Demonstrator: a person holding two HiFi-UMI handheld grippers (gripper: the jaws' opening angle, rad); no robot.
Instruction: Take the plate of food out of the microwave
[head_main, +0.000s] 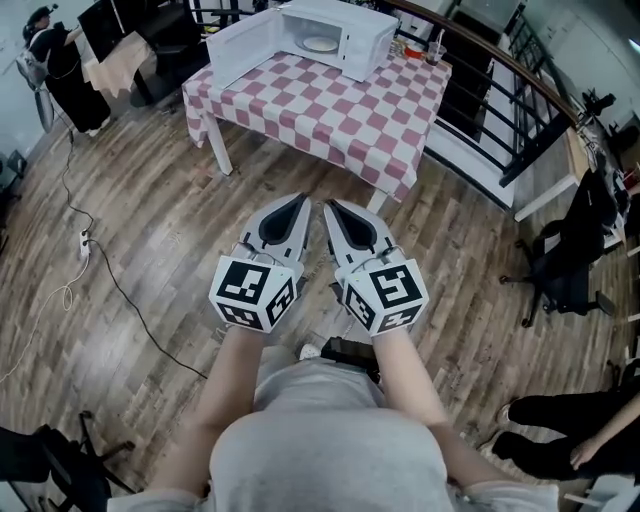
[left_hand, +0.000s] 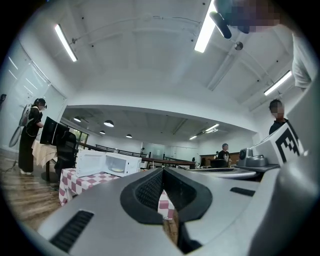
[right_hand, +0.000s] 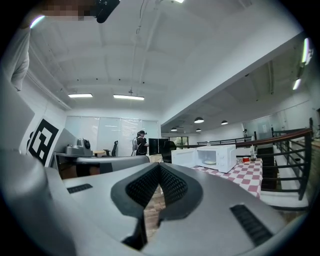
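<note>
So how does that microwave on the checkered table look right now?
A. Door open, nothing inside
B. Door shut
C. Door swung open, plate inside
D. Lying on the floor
C: the microwave has its door swung wide open, and a plate sits inside.

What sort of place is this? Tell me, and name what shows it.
Probably an open office or lab hall, not a home kitchen: the microwave sits on a lone checked-cloth table on wood flooring, with an office chair and black railing nearby and a cable trailing across the floor.
</note>
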